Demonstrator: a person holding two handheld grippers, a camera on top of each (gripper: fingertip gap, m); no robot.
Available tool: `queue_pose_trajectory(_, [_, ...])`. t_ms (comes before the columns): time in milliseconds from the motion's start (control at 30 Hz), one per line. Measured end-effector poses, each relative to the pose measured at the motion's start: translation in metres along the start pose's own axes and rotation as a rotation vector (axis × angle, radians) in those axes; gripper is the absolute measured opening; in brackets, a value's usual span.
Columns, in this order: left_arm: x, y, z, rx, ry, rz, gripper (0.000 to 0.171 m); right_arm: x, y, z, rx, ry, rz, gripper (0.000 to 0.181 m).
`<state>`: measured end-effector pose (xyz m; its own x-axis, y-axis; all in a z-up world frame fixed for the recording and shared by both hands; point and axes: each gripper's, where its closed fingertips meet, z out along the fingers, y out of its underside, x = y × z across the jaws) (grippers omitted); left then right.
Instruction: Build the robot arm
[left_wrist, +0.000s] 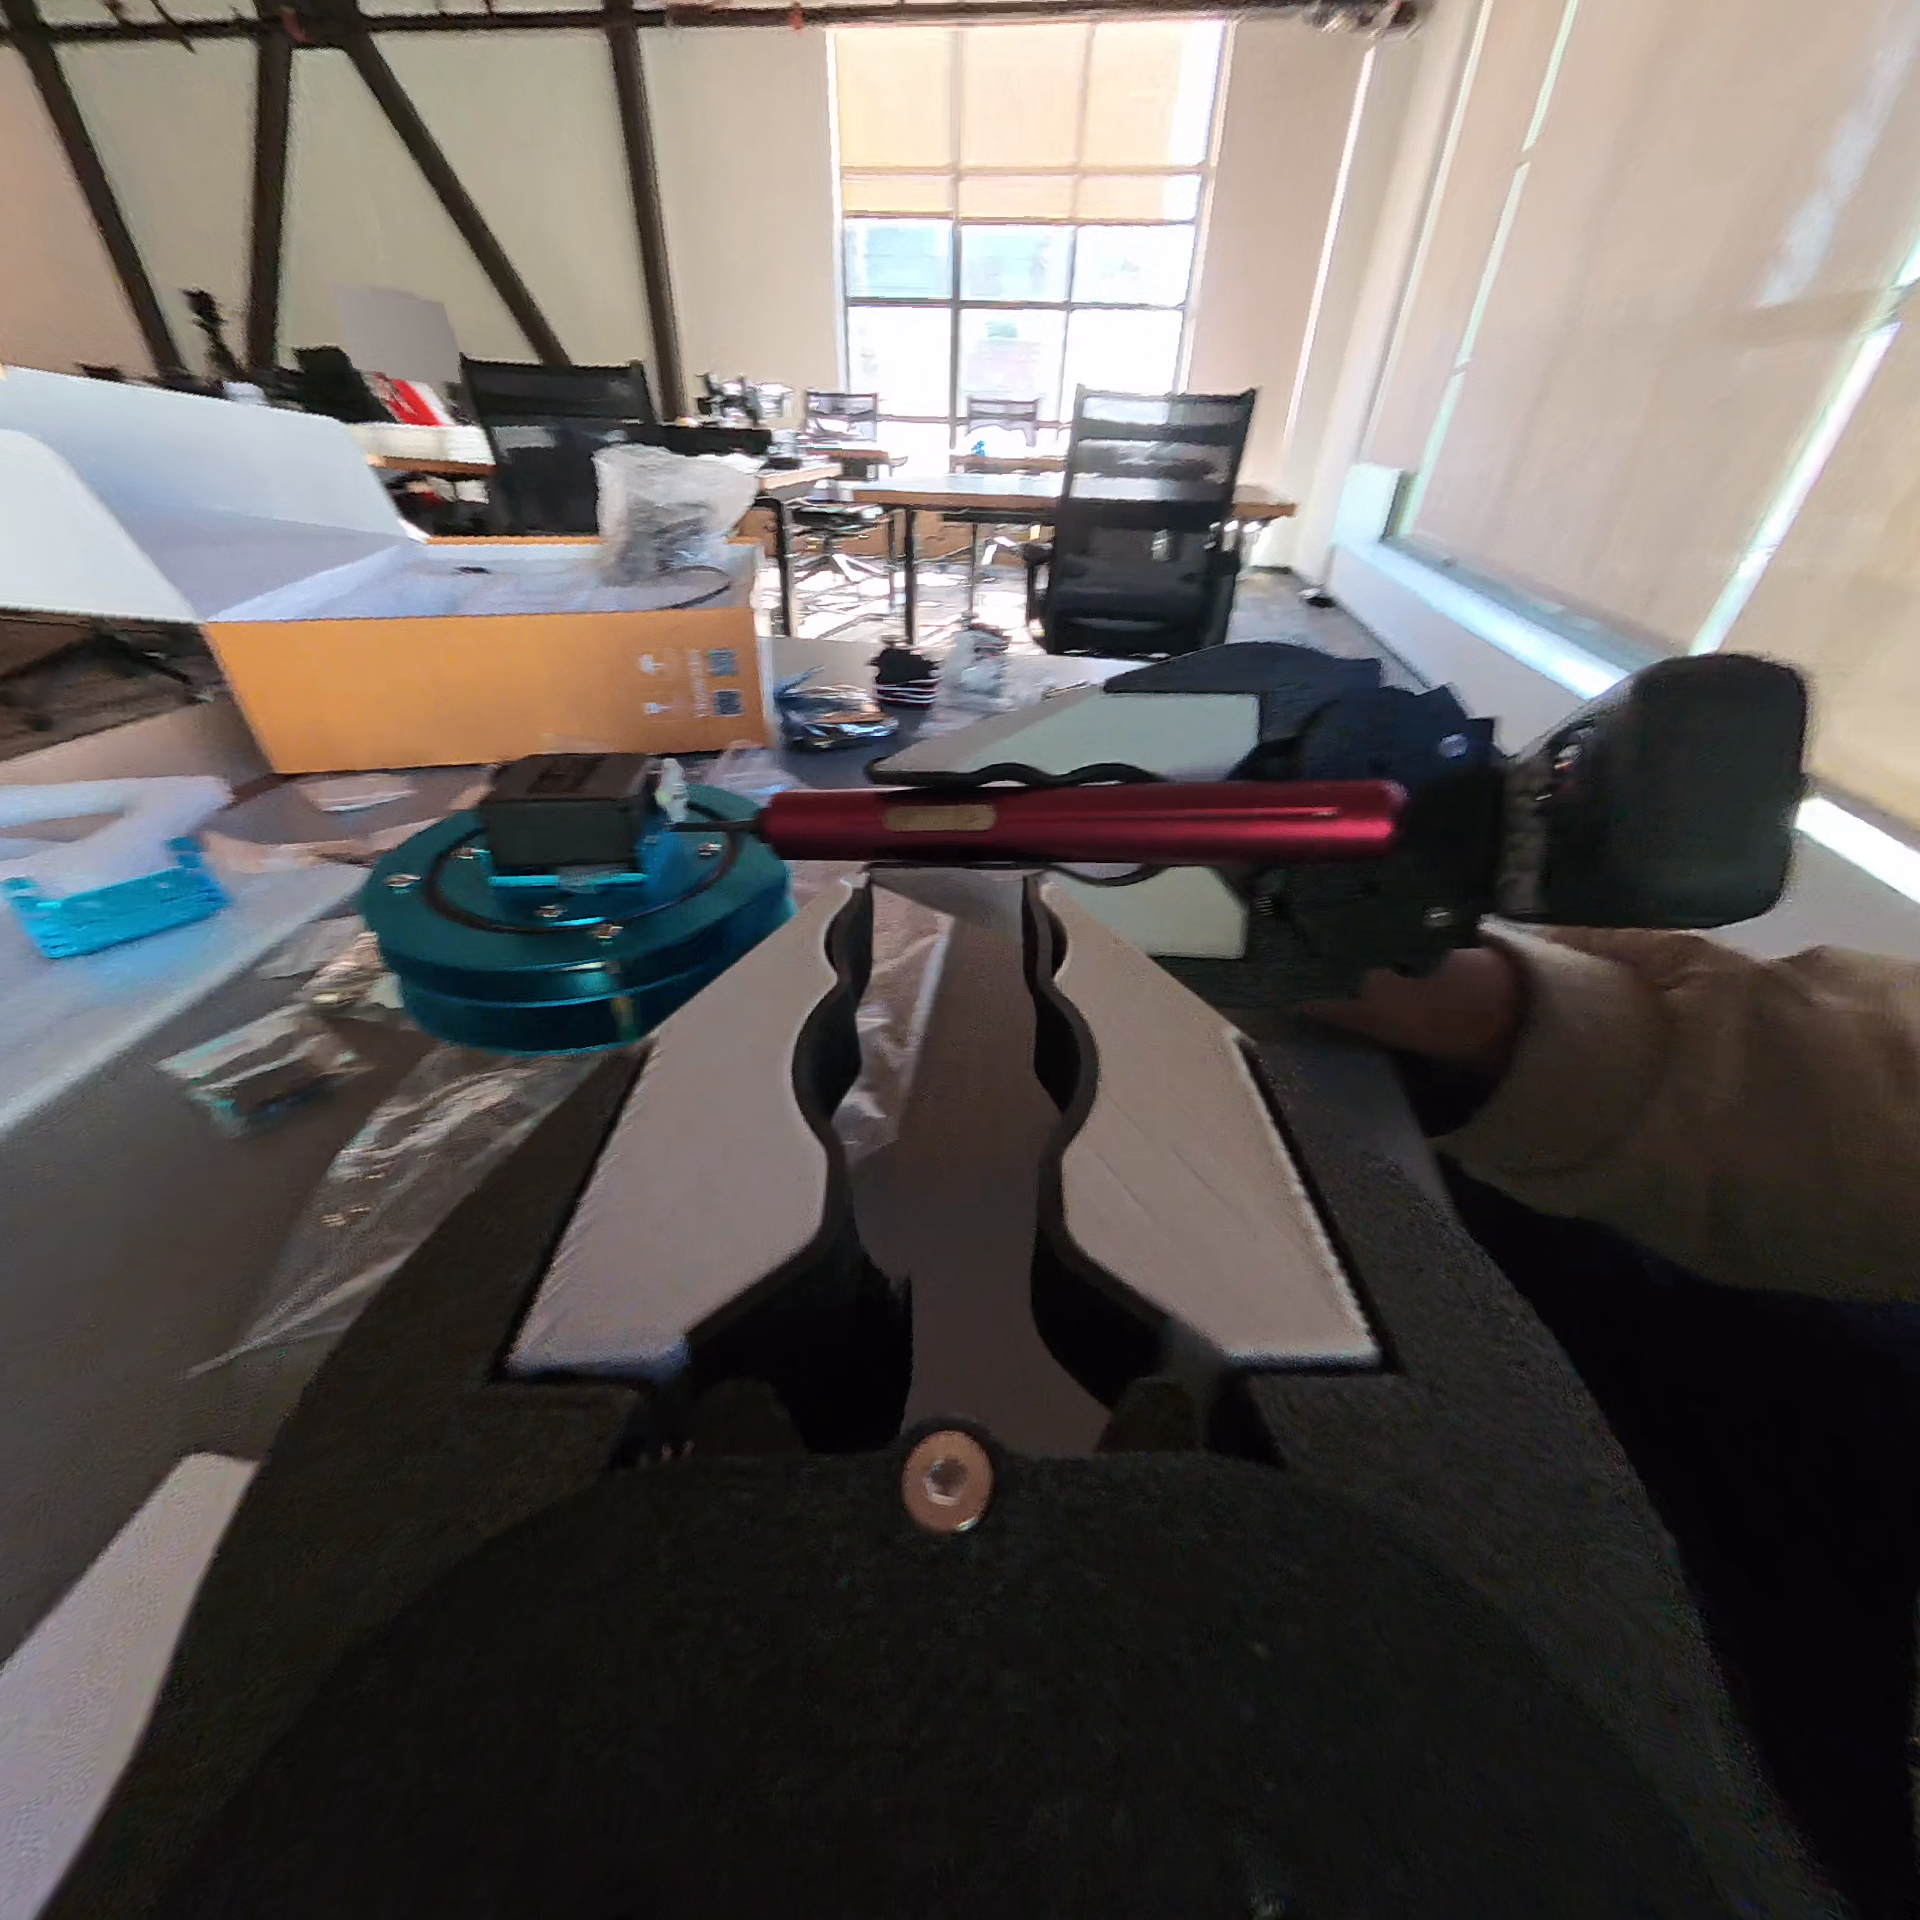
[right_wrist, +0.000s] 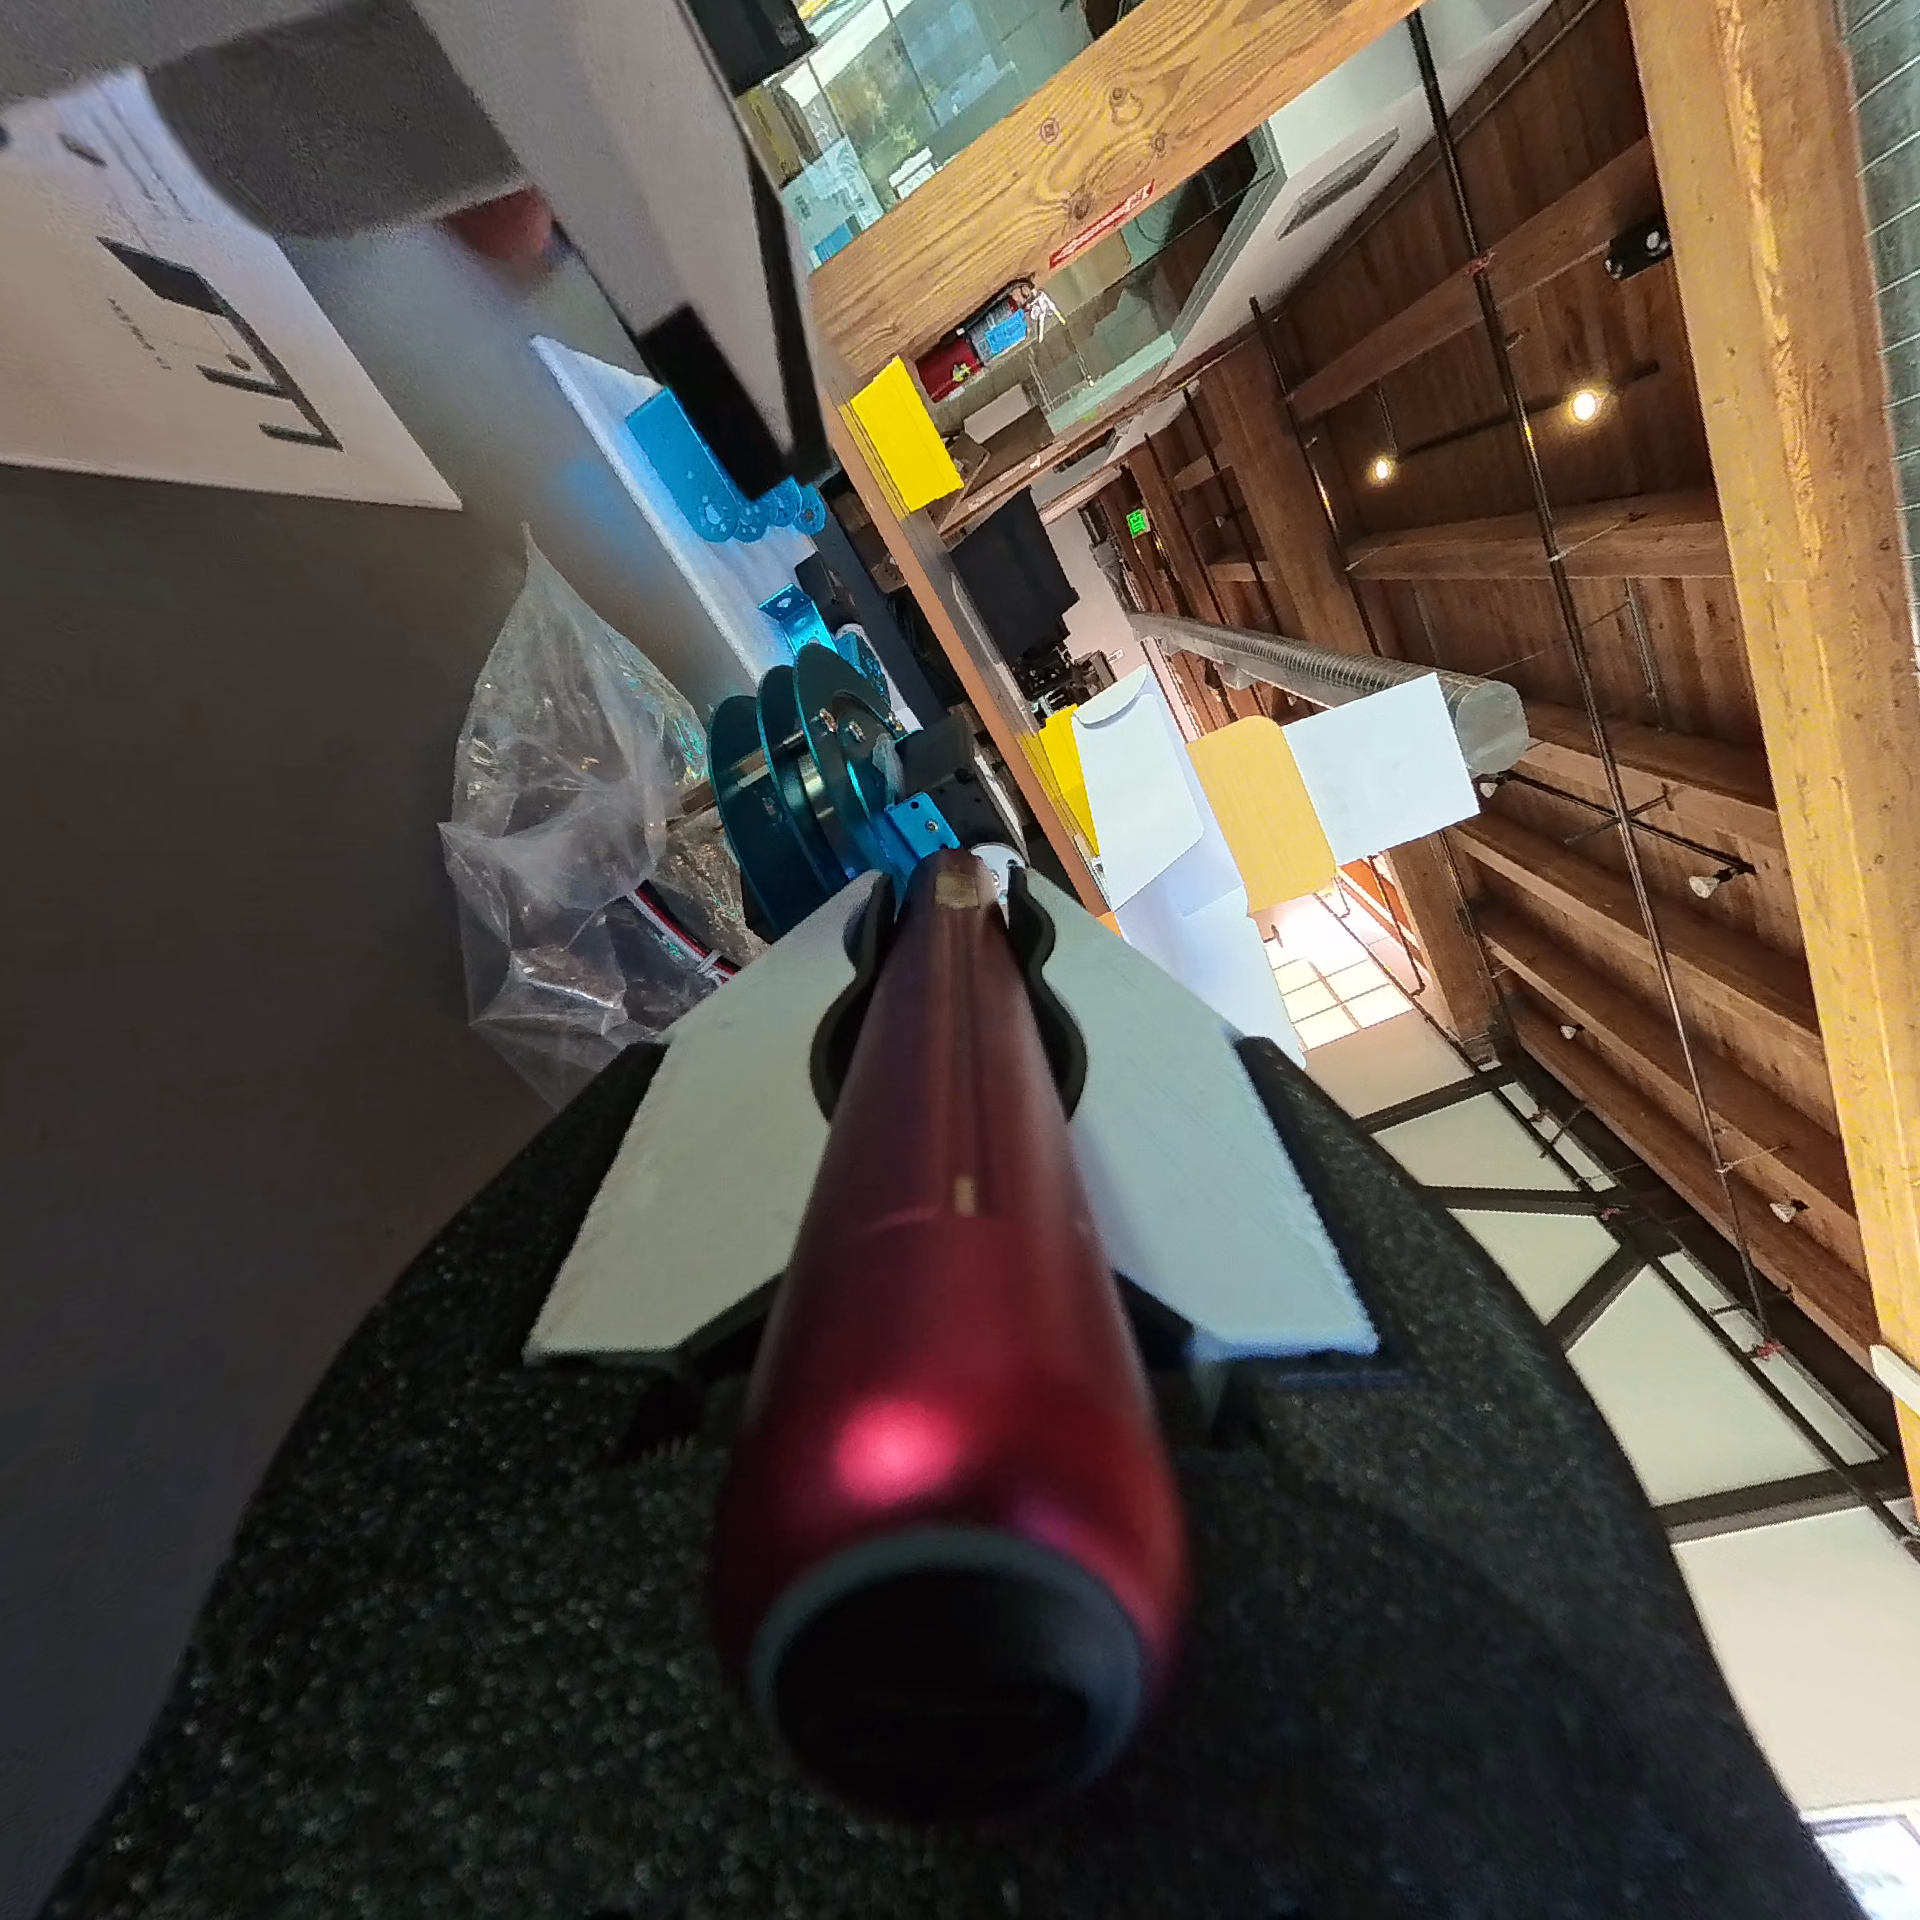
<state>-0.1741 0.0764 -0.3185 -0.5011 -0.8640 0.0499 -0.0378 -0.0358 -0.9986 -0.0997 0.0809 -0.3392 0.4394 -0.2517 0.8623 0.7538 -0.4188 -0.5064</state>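
Now, right gripper (right_wrist: 951, 914): I pinch a slim red metal screwdriver (right_wrist: 935, 1195), tip at the black servo block (left_wrist: 571, 805).
Left gripper (left_wrist: 945, 904): fingers spread, empty, just beside the round blue metal turntable base (left_wrist: 561, 935) under that servo.
Progress: cannot judge.

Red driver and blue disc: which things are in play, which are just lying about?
In play:
right tongs, shut on red driver
driver tip at black block on blue disc
left tongs, open, empty

Lying about:
orange box
plastic bag
blue bracket
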Motion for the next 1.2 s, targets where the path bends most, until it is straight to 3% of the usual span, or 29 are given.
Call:
queue_pose_trajectory(100, [0.011,0.006,0.008,-0.020,0.067,-0.128,0.038,0.000,0.000,0.000,0.003,-0.002,0.000,0.020])
queue_pose_trajectory(233, [-0.002,-0.001,0.017,0.011,0.065,-0.325,0.045,0.001,0.001,0.000,0.009,-0.009,0.021,0.020])
queue_pose_trajectory(333, [-0.018,0.004,0.030,0.013,0.085,-0.571,0.045,0.002,0.001,0.000,0.019,-0.020,0.051,0.020])
queue_pose_trajectory(533, [-0.028,0.028,0.054,-0.115,0.210,-1.029,0.045,0.003,0.003,0.000,0.033,-0.036,0.090,0.020])
queue_pose_trajectory(833, [-0.024,0.026,0.071,-0.011,0.295,-1.192,0.036,0.005,0.006,-0.001,0.046,-0.047,0.116,0.020])
queue_pose_trajectory(1200, [-0.027,0.021,0.070,0.061,0.350,-1.262,0.017,0.005,0.007,-0.001,0.047,-0.050,0.122,0.020])
